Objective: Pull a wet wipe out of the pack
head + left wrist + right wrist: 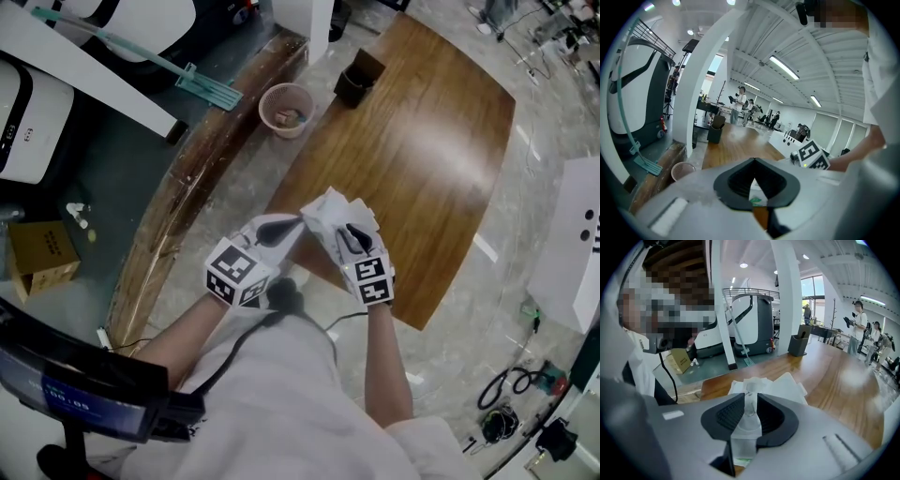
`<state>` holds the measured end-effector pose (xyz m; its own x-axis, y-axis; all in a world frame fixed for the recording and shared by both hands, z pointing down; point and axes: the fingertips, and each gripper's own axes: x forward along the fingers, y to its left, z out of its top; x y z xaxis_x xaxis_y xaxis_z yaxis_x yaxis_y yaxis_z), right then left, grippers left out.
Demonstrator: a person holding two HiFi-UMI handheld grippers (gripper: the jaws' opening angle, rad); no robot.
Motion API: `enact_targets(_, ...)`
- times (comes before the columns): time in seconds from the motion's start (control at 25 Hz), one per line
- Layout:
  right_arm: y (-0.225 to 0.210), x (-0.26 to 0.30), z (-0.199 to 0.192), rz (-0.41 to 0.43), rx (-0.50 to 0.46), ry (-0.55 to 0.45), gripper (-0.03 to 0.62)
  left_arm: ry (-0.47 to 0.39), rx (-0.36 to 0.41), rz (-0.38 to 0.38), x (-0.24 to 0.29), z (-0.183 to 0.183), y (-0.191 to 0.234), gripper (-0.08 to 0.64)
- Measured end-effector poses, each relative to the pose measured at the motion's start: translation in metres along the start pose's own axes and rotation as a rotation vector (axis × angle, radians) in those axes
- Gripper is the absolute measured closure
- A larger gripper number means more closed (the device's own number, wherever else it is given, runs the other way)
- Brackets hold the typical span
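Pink basket [286, 108]: on the floor strip left of the table, well apart from the grippers.
Left gripper [754, 164]: jaws drawn together until the tips meet, with white, green-printed pack material caught between the pads.
Pack [328, 214]: white, crumpled, between the two grippers over the near edge of the wooden table [422, 150]. I cannot tell whether it rests on the wood.
Right gripper [751, 404]: jaws nearly closed, clamped on a strip of translucent white wet wipe [749, 420] that runs forward to the pack.
Black box [359, 77]: upright at the table's far corner.
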<state>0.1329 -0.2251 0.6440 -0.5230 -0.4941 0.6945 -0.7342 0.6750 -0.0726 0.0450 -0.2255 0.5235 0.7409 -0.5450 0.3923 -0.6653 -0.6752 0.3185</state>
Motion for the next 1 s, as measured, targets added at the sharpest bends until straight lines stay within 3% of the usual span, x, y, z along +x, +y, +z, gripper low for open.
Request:
enact_targets(0.44,-0.006,0.01,-0.006,-0.025,0.043,0.01,0.51,0.002,0.002,0.015,-0.004,0.002,0.007,0.557)
enact_targets(0.64,-0.004,0.008,-0.007,-0.044,0.041,0.007,0.559,-0.009,0.014,0.012,-0.006,0.008,0.009,0.556)
enact_targets(1.0,0.001,-0.005,-0.003,-0.078,0.045,-0.017,0.574,-0.02,0.025,-0.003,-0.013,0.01,0.001,0.556)
